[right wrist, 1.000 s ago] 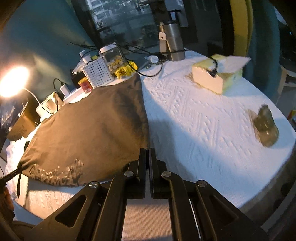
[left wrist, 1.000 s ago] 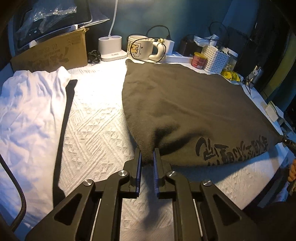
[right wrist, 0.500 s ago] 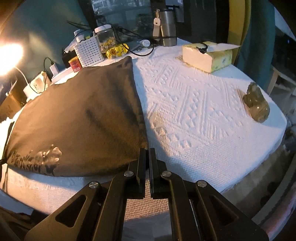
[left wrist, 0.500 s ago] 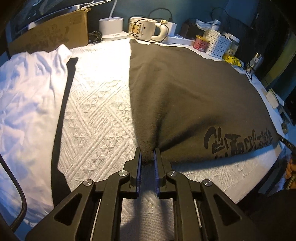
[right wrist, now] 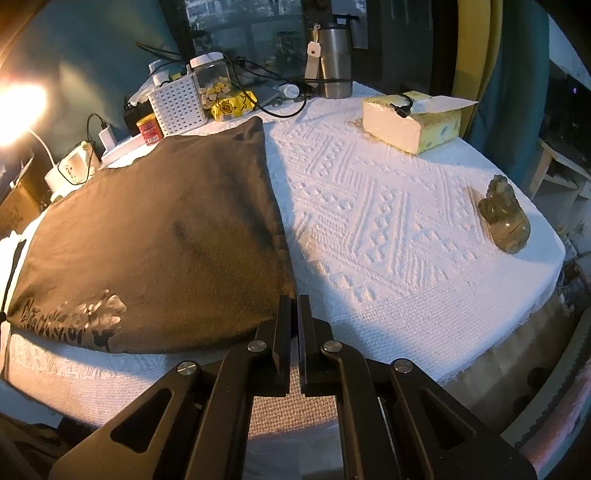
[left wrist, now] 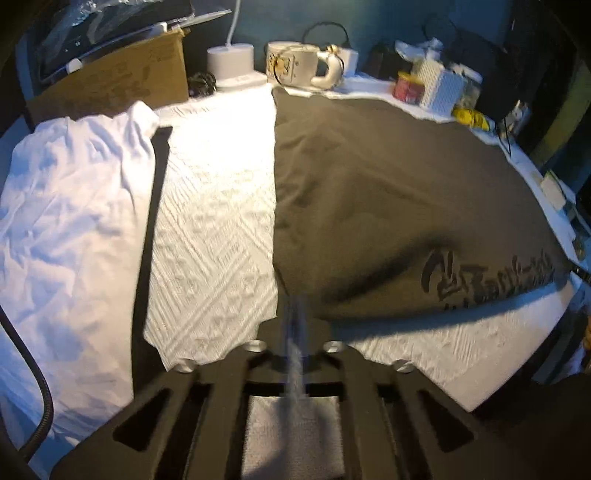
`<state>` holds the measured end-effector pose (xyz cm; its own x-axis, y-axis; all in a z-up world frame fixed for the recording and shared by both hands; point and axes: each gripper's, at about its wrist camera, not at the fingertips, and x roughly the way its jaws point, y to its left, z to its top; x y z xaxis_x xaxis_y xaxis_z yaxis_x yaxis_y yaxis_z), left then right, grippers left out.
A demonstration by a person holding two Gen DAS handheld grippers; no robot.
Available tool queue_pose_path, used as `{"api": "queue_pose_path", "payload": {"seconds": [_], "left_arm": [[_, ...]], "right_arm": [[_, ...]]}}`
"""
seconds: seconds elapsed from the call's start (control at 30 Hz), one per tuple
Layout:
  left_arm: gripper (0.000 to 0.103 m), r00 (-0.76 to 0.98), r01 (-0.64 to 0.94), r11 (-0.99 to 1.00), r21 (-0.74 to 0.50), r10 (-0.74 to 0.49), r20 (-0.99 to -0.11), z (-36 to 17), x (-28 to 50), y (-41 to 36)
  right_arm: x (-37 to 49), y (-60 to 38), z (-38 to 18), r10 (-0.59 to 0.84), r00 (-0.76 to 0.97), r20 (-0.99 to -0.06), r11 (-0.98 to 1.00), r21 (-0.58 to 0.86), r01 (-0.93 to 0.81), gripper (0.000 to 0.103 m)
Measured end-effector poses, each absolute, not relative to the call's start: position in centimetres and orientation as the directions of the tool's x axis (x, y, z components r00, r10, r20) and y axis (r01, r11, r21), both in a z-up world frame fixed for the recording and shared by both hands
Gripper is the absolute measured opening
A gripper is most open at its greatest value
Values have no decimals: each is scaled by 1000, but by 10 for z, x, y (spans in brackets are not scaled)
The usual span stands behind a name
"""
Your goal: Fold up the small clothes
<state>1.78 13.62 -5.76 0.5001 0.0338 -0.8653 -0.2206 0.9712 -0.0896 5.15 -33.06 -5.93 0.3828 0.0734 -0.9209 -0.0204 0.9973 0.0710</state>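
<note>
White-clothed table [right wrist: 388, 221] | left hand-held gripper [left wrist: 295, 314] closing on dark garment [left wrist: 388, 206] corner | right hand-held gripper [right wrist: 294, 306] clamped on opposite corner

A round table [right wrist: 424, 236] had a bumpy white cloth [left wrist: 218, 236] on it. The wall [right wrist: 99, 62] behind was dark blue-green. A lamp [right wrist: 20, 107] shone bright and warm on the left. A dark window [right wrist: 236, 22] showed buildings outside. A yellow curtain [right wrist: 476, 48] hung beside it.
</note>
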Motion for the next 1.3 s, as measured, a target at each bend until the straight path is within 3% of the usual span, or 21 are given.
{"api": "queue_pose_path", "payload": {"seconds": [0.93, 1.3], "left_arm": [[1, 497, -151, 988, -17, 61, -866, -39, 45, 145], [1, 514, -150, 988, -35, 48, -856, -33, 79, 144]], "right_arm": [[43, -337, -58, 86, 336, -938, 994, 103, 34, 4], [62, -350, -49, 39, 338, -941, 995, 69, 78, 27]]}}
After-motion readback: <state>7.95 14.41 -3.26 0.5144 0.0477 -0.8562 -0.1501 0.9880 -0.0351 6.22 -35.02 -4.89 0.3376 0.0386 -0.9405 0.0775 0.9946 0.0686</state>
